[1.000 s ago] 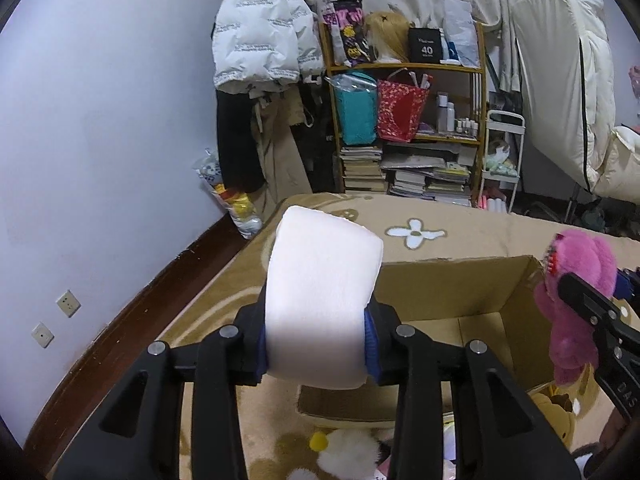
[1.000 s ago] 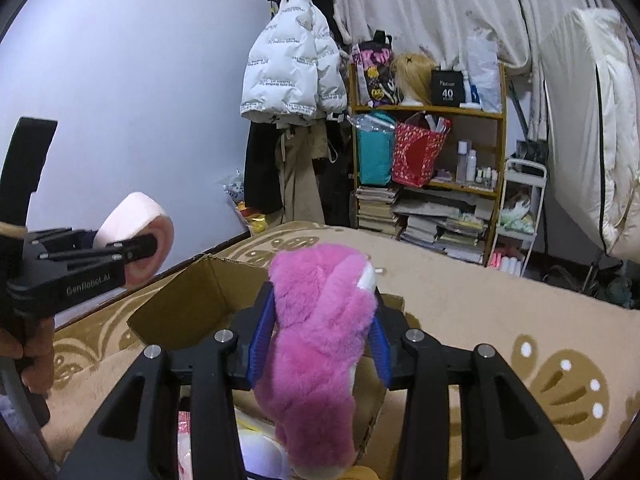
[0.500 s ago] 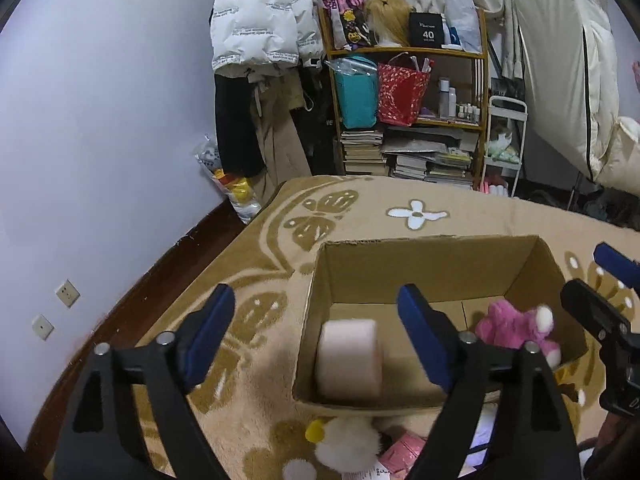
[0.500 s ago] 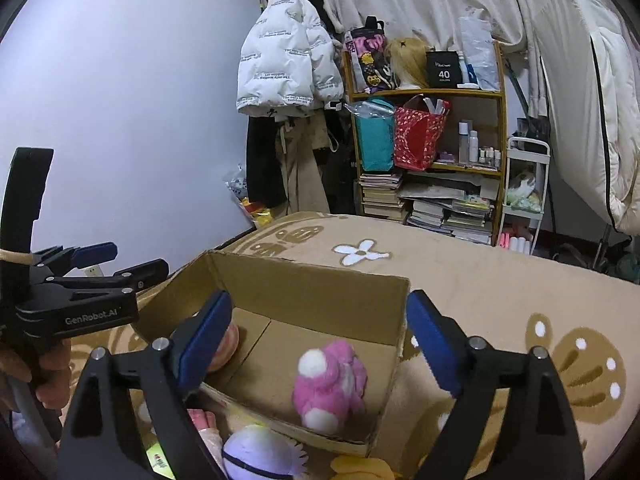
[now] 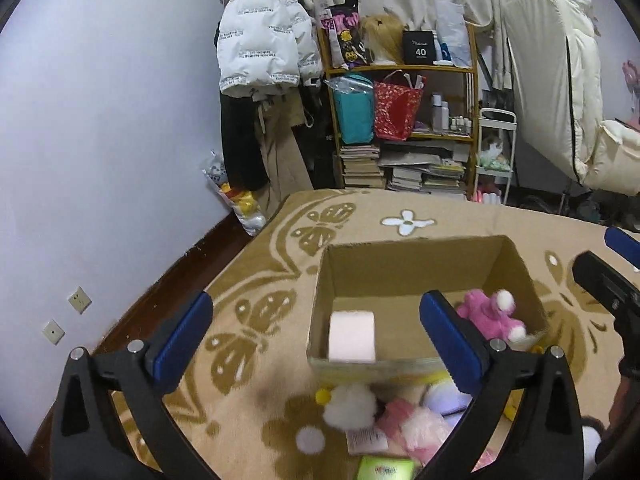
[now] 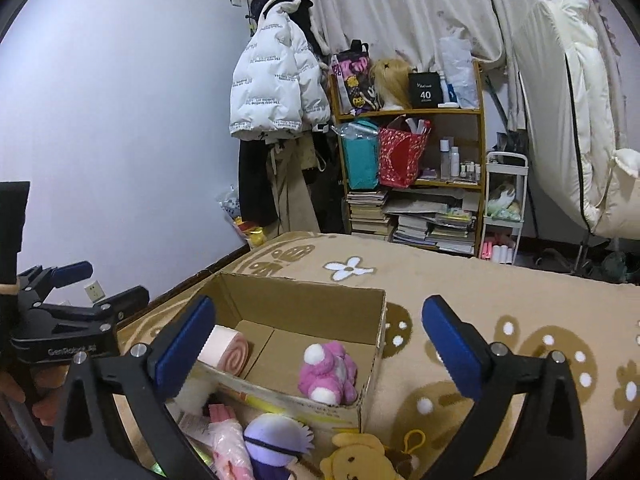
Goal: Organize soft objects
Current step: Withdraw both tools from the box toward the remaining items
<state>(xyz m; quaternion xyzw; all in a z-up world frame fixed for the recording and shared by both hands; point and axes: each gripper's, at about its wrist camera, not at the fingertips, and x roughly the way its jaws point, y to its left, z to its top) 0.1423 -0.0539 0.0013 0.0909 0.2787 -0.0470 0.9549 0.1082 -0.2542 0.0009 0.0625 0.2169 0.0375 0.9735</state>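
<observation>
Both toys have left the grippers since a second ago: the pink swirl roll and the pink plush rabbit now lie inside the cardboard box, the roll at its left end and the rabbit toward the right. The left gripper has just been opening and its jaws stand spread wide with nothing between them; the right gripper likewise (its blue pads frame the box from above).

Nearest, in front of the box, more soft toys lie in a heap on the tan patterned blanket: a white pompom, a purple round plush, and a yellow bear. Beyond the blanket stand a cluttered wooden shelf and a hanging white puffer jacket.
</observation>
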